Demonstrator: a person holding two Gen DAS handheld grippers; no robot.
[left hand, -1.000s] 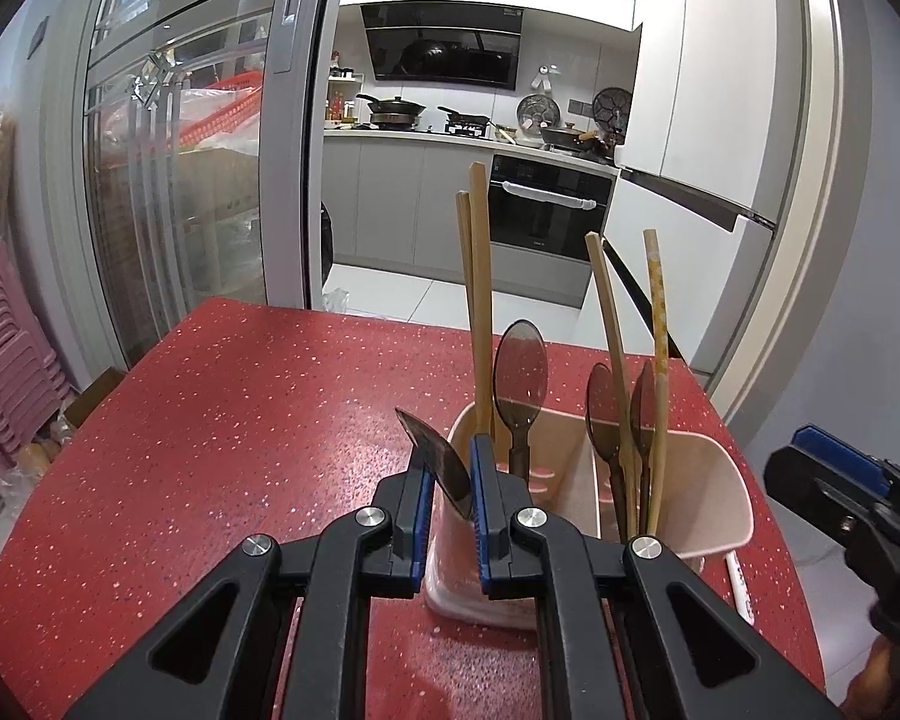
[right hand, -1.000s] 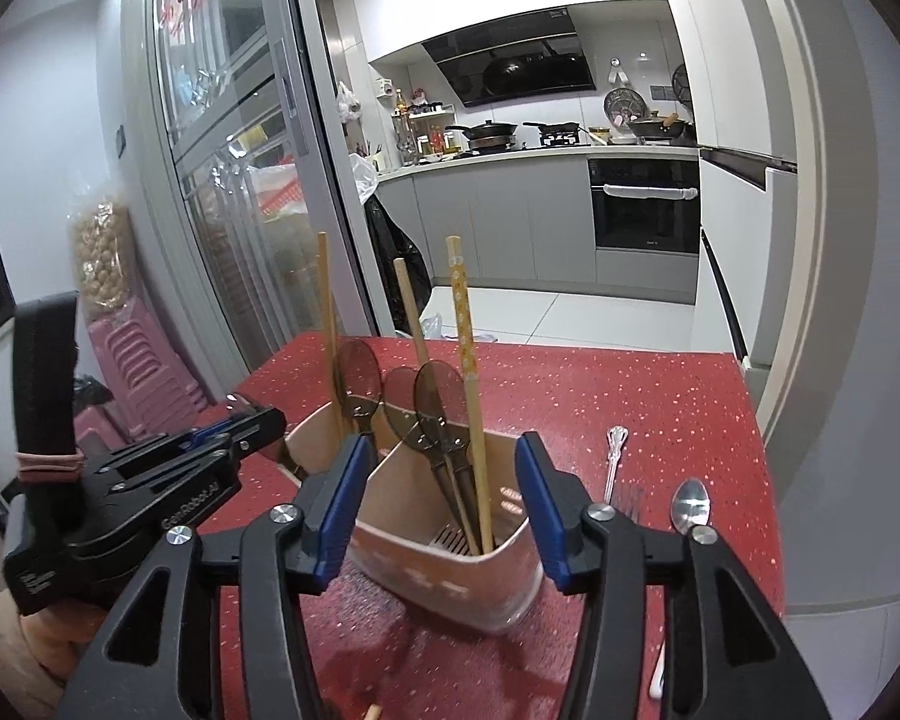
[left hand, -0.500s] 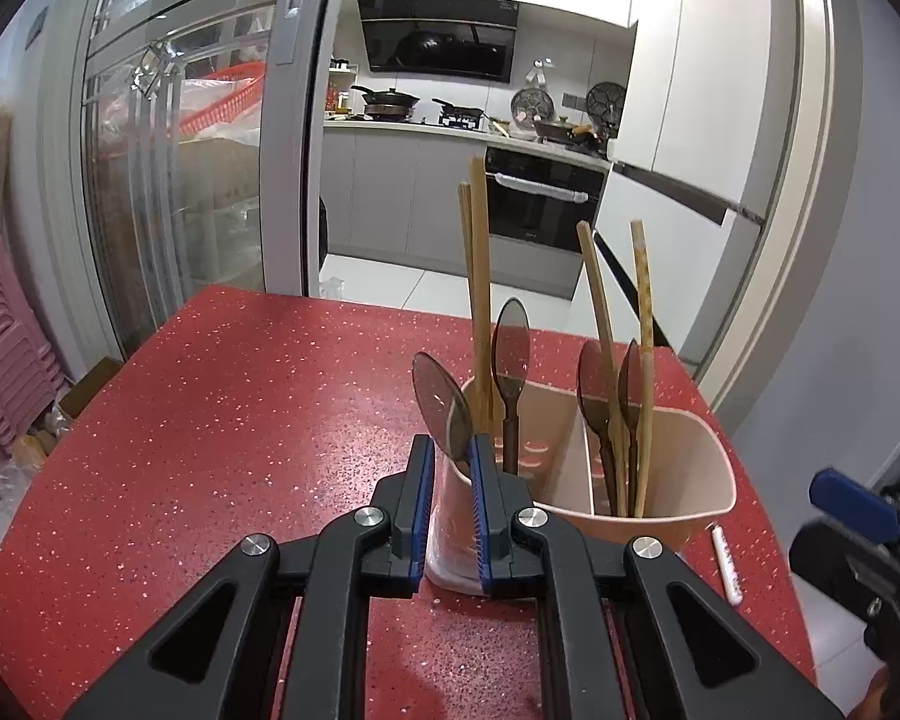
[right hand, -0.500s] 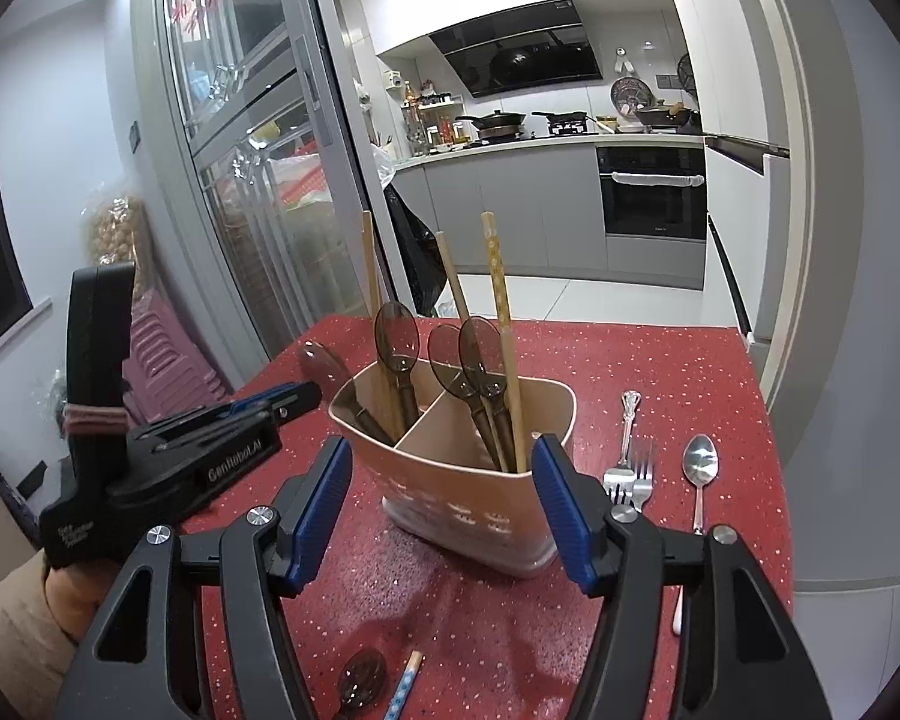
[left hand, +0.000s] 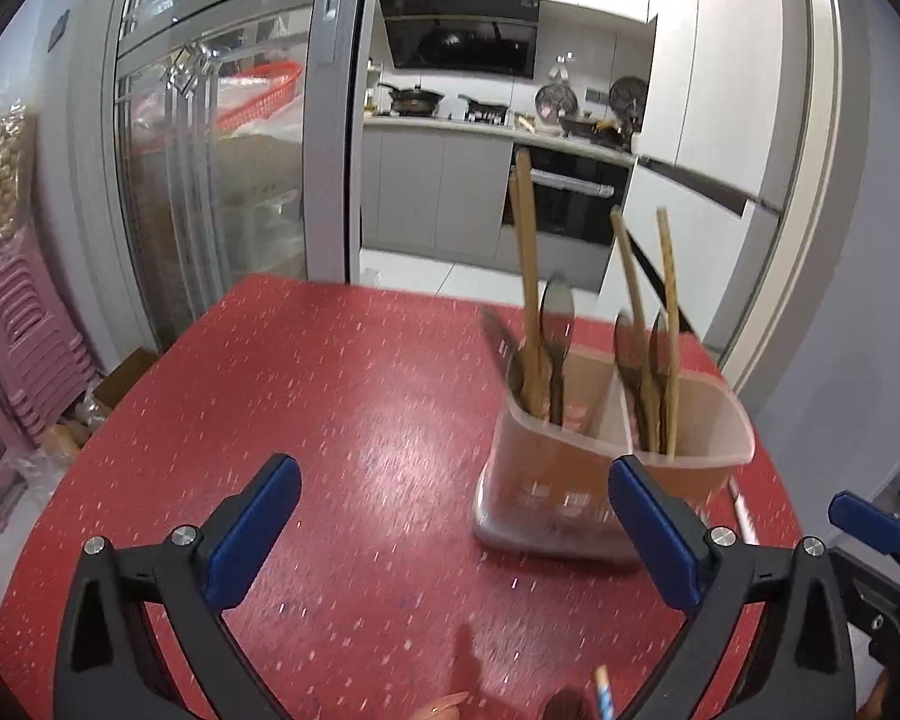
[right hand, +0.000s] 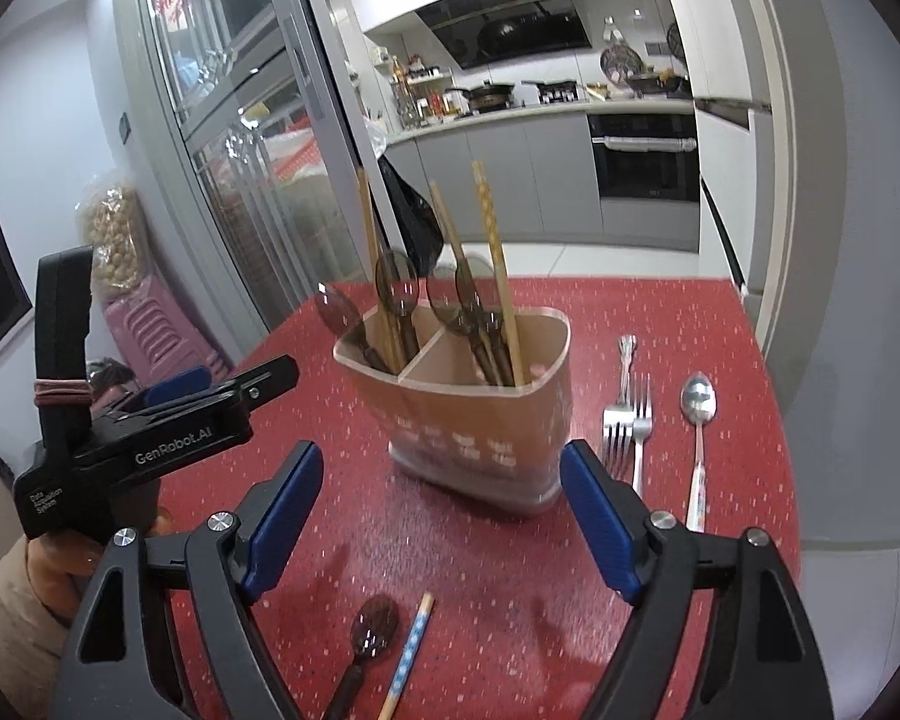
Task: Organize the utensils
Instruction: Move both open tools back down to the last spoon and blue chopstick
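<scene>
A beige two-compartment utensil holder [left hand: 606, 468] [right hand: 480, 420] stands on the red table [left hand: 330, 420], holding several dark plastic spoons [right hand: 396, 288] and wooden chopsticks [right hand: 498, 264]. My left gripper [left hand: 450, 528] is open and empty, short of the holder; it also shows in the right wrist view [right hand: 168, 414]. My right gripper [right hand: 438, 528] is open and empty, in front of the holder. A dark spoon [right hand: 372, 636] and a blue-patterned chopstick [right hand: 408, 654] lie on the table just below it.
Two metal forks [right hand: 627, 414] and a metal spoon [right hand: 698, 420] lie on the table right of the holder. The table's right edge drops off near the spoon. A glass sliding door and stacked pink stools [left hand: 24, 336] stand to the left.
My left gripper has opened and let go of the dark spoon, which now stands in the holder's left compartment. Both grippers have drawn back from the holder.
</scene>
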